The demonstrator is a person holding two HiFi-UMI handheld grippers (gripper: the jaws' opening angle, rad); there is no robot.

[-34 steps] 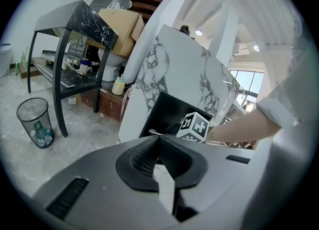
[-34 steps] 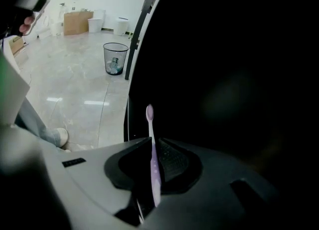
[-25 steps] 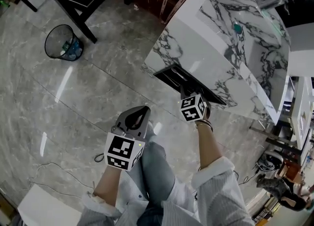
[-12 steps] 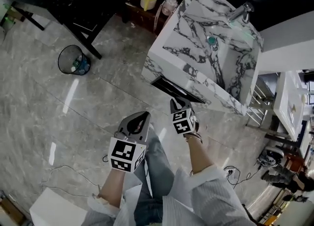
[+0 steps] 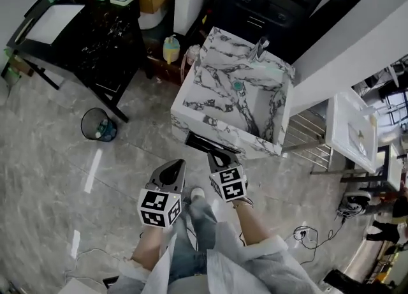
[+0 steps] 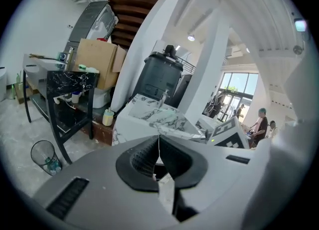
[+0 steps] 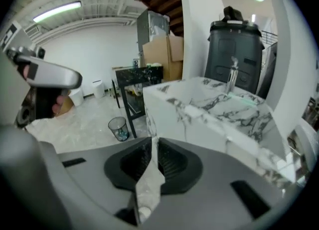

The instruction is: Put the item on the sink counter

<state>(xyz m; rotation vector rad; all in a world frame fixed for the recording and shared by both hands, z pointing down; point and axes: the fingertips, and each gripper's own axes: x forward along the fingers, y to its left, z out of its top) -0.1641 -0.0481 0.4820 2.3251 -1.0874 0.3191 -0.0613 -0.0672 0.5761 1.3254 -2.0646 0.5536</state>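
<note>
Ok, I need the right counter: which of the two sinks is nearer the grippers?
The marble-veined sink with the chrome tap, just ahead of the right gripper. The plain white basin stands farther off to the right, past a metal rack.

I am in a big open hall set up as a staged bathroom corner, more showroom or test space than a lived-in home. A freestanding marble sink counter (image 5: 210, 95) with a chrome faucet (image 5: 260, 49) stands out on the glossy stone-tile floor (image 5: 44, 159). Near it I see a black marble-topped table (image 5: 105, 28), cardboard boxes (image 6: 97, 62), a wire wastebasket (image 5: 97, 125) and loose cables (image 5: 306, 232) lying on the tiles. Above me is a bare industrial ceiling with a tube light (image 7: 57, 10). Far off are tall glazed windows (image 6: 234, 87) and people (image 6: 260, 124) standing about.
</note>
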